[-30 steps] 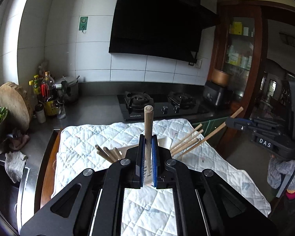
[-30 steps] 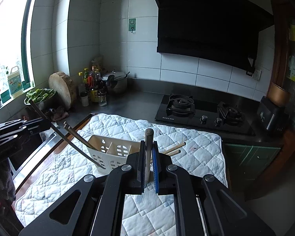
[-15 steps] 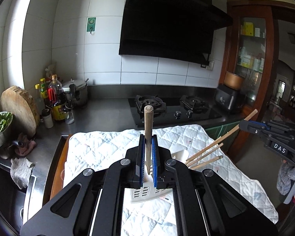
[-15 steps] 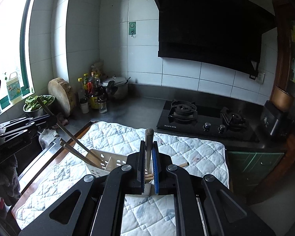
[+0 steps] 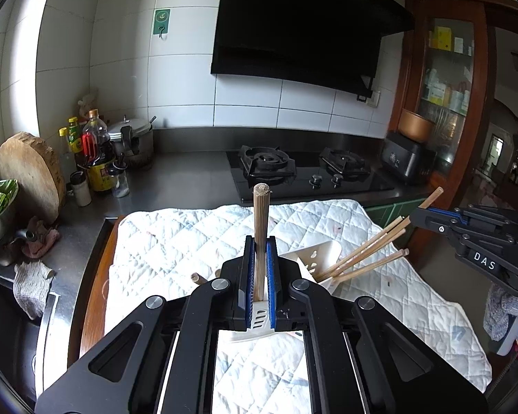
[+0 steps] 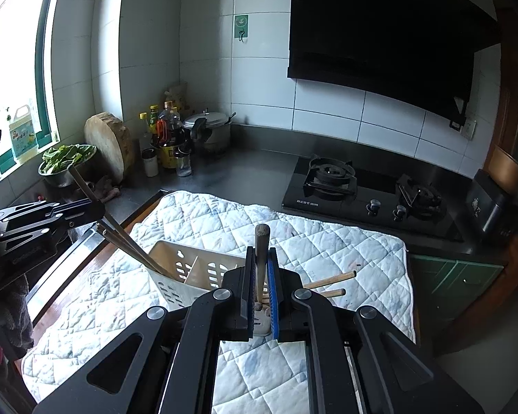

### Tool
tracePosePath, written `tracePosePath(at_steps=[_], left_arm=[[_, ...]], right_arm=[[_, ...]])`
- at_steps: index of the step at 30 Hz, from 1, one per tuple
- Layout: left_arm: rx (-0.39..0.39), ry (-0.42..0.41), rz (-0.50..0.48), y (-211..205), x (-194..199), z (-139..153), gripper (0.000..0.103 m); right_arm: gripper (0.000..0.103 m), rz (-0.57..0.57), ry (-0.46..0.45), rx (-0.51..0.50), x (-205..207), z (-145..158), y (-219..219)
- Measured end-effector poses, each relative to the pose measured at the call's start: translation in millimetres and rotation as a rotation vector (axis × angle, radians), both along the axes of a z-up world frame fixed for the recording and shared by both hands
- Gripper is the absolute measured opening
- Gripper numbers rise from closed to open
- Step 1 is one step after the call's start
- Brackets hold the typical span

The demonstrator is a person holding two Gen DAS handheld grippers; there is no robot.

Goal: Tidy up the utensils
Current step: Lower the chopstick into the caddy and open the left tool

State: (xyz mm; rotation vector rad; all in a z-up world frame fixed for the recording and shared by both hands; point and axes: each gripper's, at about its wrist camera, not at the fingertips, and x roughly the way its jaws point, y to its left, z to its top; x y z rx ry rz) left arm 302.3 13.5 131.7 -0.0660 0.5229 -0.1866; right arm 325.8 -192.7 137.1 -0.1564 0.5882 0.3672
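Chopsticks are what both tools hold. At lower centre of the left wrist view, the left tool (image 5: pixel 260 283) has its blue-padded jaws closed on a pale wooden chopstick (image 5: pixel 260 227), which stands upright between them with its blunt end at mid-frame. At lower centre of the right wrist view, the right tool (image 6: pixel 261 283) is likewise clamped shut on a darker chopstick (image 6: pixel 261 252), also upright.

Below and just beyond each tool stands a white slotted utensil holder (image 6: pixel 189 270) on a quilted white cloth (image 6: pixel 345 241) that covers the bench (image 6: pixel 252 172). In the right wrist view its divider walls show at centre left, with several chopsticks leaning out of its left compartment towards the left tool seen at the left edge, and two more chopstick ends (image 6: pixel 334 279) sticking out to the right of the right tool. In the left wrist view the holder is mostly hidden behind the tool; a bundle of chopsticks (image 5: pixel 365 252) fans out of it towards the right edge, where the right tool appears holding its own stick.

A gas hob (image 5: pixel 303 172) lies beyond the cloth, with bottles and a pot in the corner at left.
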Motion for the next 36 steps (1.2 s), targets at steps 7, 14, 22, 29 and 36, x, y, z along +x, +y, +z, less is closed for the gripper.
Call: tracePosePath(at_steps=[7,14,22,29,36], left_arm=[[0.000,0.018,-0.001,-2,1,-4,0.005],[-0.004,0.038,-0.006,-3,4,-9,0.006],[-0.017,0.054,-0.007,-3,5,-13,0.006],[-0.009,0.060,-0.010,-5,6,-15,0.006],[-0.010,0.065,-0.008,-6,6,-16,0.006]], right_arm=[[0.007,0.003,0.022,-0.009,6,-9,4],[0.007,0.003,0.033,-0.016,9,-14,5],[0.007,-0.001,0.036,-0.014,10,-15,3],[0.007,0.001,0.038,-0.014,10,-15,3],[0.008,0.000,0.036,-0.013,10,-15,3]])
